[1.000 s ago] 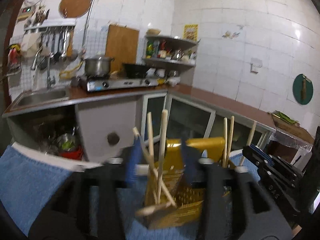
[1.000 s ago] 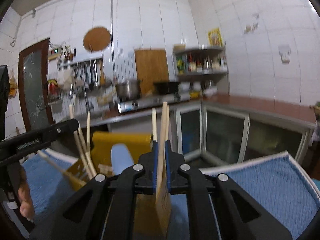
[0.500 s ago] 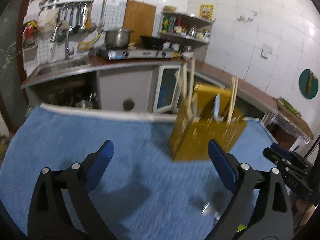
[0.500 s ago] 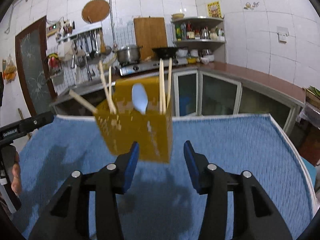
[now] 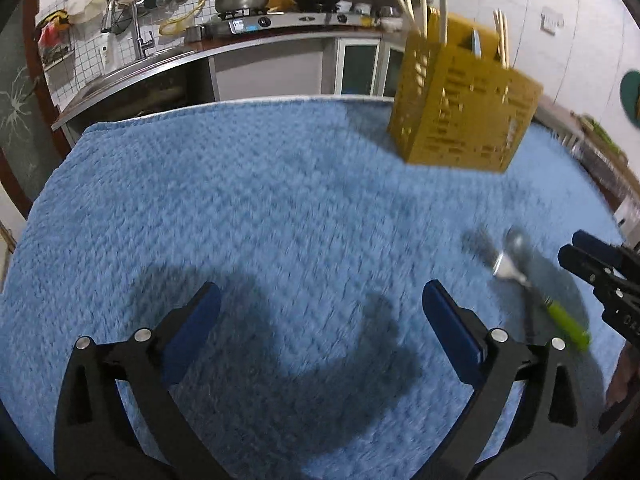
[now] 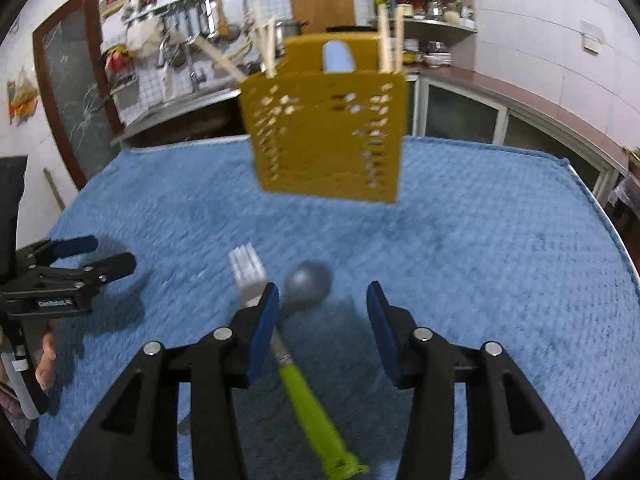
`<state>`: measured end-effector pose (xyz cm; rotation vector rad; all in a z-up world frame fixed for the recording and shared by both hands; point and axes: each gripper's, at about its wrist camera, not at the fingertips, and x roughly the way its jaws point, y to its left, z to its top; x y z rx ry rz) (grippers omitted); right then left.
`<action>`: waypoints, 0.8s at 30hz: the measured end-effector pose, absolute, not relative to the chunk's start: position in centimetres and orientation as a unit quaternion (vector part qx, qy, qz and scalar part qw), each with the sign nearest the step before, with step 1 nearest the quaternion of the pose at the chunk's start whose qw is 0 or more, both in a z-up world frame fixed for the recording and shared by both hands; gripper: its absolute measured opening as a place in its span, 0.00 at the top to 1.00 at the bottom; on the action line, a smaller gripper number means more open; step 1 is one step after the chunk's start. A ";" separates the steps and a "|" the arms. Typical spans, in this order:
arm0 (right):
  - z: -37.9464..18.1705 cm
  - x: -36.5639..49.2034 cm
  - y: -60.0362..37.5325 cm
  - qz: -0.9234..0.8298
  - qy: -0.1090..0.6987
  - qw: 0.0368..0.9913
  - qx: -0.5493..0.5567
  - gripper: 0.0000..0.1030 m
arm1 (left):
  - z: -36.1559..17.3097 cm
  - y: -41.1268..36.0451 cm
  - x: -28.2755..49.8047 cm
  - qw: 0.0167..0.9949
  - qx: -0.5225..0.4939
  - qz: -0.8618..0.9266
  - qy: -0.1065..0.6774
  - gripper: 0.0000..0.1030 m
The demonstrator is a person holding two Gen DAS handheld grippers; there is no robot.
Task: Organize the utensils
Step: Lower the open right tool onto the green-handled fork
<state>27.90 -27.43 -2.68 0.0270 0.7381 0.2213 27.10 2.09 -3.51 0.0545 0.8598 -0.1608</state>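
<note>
While open, right gripper (image 6: 320, 312) hovers over green-handled spoon (image 6: 308, 384)

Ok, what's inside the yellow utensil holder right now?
Sticking out of the yellow utensil holder are wooden chopsticks at both ends and a pale spoon in the middle. Its perforated walls hide their lower parts and anything shorter.

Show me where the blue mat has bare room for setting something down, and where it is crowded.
Free: the wide stretch of blue mat left of the yellow caddy, ahead of the left gripper, and the mat's right side in the right view. Crowded: the fork and spoon by the right gripper.
</note>
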 end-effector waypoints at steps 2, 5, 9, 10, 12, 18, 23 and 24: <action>-3.2 27.9 -26.4 0.120 0.369 0.922 0.002 0.57 | -3.9 1.9 26.9 0.902 0.034 -0.083 0.422 0.05; -3.7 28.2 -25.1 0.129 0.386 0.913 -0.017 0.59 | -4.1 1.7 26.8 0.900 0.044 -0.084 0.425 0.05; -4.4 28.5 -24.3 0.128 0.403 0.905 -0.038 0.66 | -4.4 1.8 26.8 0.897 0.048 -0.085 0.431 0.05; -4.6 28.6 -24.0 0.127 0.409 0.903 -0.042 0.71 | -4.4 1.9 26.9 0.897 0.046 -0.085 0.431 0.05; -4.8 28.8 -23.8 0.129 0.415 0.900 -0.043 0.73 | -4.5 2.0 26.9 0.896 0.038 -0.086 0.434 0.05; -5.1 29.2 -22.8 0.128 0.427 0.894 -0.054 0.79 | -4.2 1.9 27.0 0.897 0.031 -0.090 0.431 0.05; -4.8 29.9 -23.4 0.121 0.435 0.892 -0.041 0.90 | -4.0 1.3 27.0 0.895 0.024 -0.098 0.434 0.05; -4.7 30.0 -23.6 0.118 0.434 0.892 -0.039 0.91 | -4.0 1.2 27.0 0.895 0.024 -0.099 0.435 0.05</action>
